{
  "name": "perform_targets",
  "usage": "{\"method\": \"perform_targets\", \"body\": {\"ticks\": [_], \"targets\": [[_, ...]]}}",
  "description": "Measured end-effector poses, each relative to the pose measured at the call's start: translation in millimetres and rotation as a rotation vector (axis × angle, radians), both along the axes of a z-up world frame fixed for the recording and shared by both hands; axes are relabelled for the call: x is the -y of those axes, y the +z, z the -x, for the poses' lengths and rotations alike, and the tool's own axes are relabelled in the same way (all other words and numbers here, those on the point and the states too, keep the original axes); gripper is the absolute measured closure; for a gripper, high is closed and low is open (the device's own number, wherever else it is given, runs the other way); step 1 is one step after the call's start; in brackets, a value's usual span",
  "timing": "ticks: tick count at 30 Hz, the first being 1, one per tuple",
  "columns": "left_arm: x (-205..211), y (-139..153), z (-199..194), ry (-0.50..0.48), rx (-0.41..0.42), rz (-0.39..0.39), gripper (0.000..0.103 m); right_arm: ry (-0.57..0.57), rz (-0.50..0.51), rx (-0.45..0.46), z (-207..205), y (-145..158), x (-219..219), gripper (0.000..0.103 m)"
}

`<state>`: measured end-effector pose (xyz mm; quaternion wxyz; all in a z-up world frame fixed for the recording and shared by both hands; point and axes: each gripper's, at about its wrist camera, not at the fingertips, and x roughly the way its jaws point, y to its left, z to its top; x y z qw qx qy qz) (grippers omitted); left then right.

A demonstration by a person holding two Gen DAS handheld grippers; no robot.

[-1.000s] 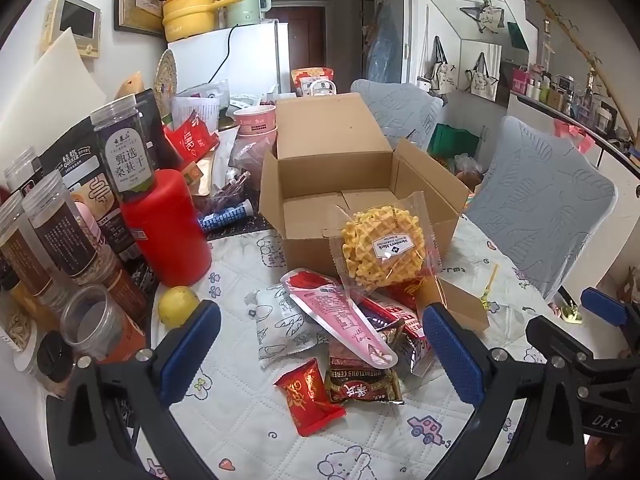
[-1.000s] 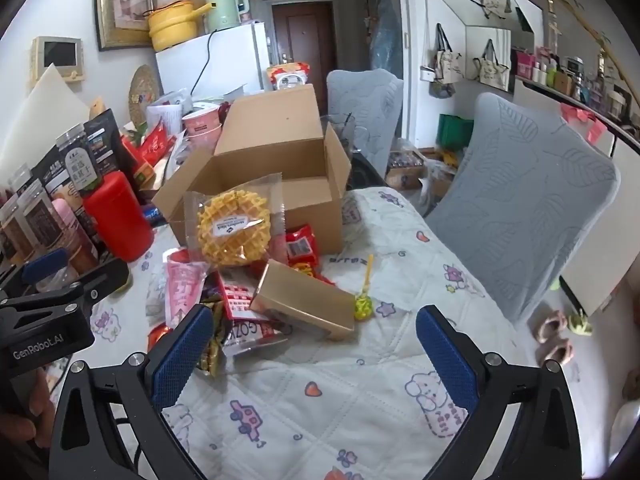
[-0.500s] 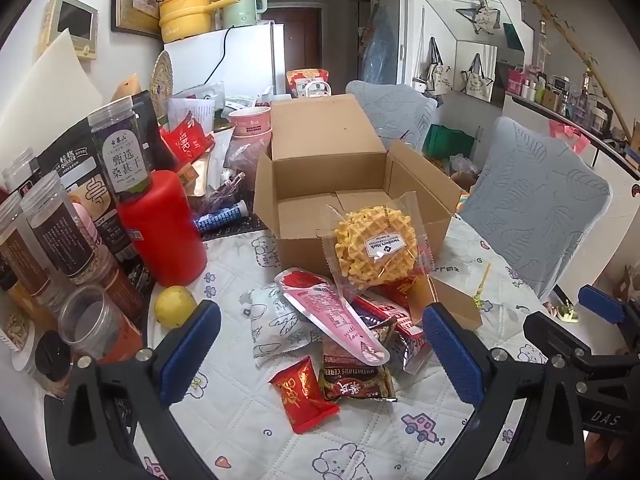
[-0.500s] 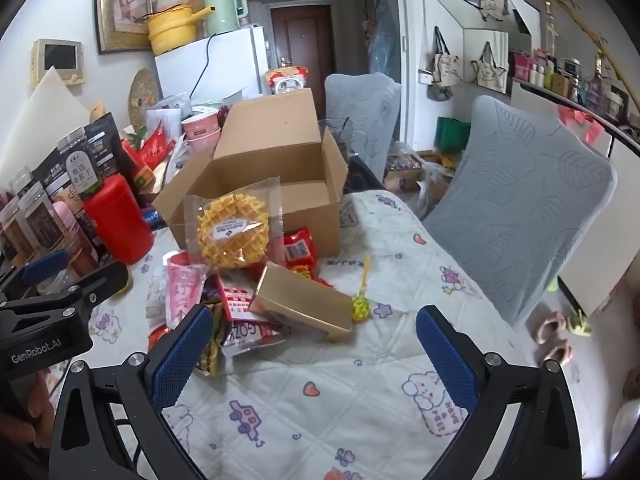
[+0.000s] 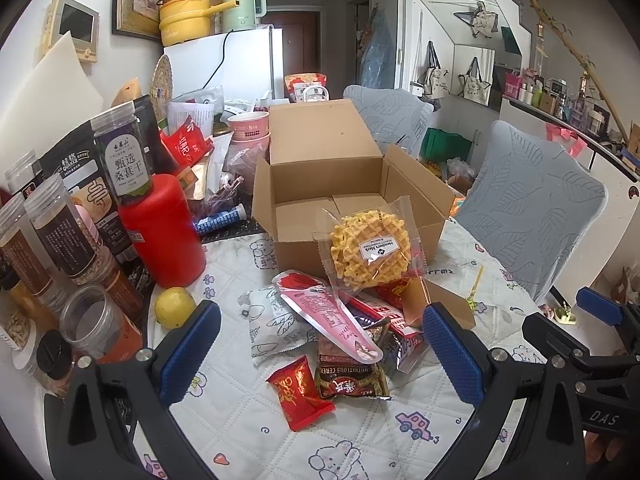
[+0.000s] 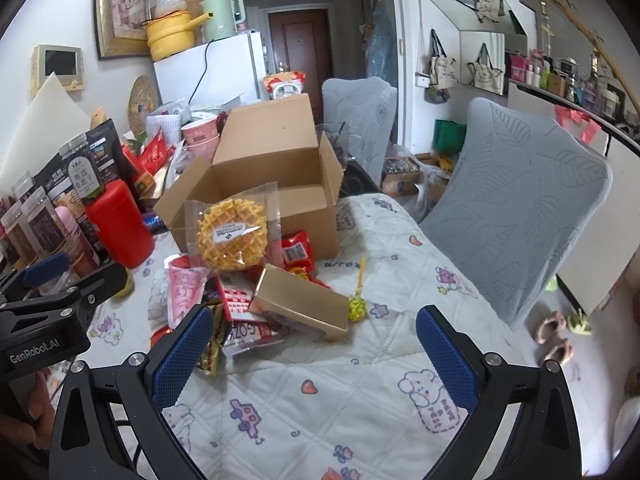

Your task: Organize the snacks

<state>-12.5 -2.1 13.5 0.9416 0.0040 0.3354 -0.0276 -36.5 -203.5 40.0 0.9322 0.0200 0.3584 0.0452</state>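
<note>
- Fingers of the left gripper stand wide apart and hold nothing; their blue pads frame the snack heap from the near side, above the bench with its quilted cartoon-print cloth.
- Fingers of the right gripper are just as widely spread and empty, aimed at bare cloth to the right of the heap.
- Between the left fingers and the open brown cardboard box lies the heap: a small red foil packet nearest, a dark cereal-bar wrapper touching it, a long pink pouch running diagonally away to the left.
- Leaning upright against the box front is a round yellow waffle in clear wrap, at the far end of the heap.
- Nearer the right fingers is a flat gold carton, its long axis slanting down to the right.
- My judgement: the left hand is better placed for the red packet, straight ahead and slightly left of centre.
</note>
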Motion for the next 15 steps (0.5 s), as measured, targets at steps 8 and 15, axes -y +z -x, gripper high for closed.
{"method": "perform_targets", "body": {"ticks": [8,15], "targets": [[0.6,1.3,2.7,-0.003,0.005,0.002,0.0,-0.002,-0.001,0.005,3.9,1.6,0.0,0.0],[1.1,2.0,5.6,-0.003,0.007,0.004,0.0,-0.001,-0.003,0.005,4.9,2.0,0.6,0.0]]}}
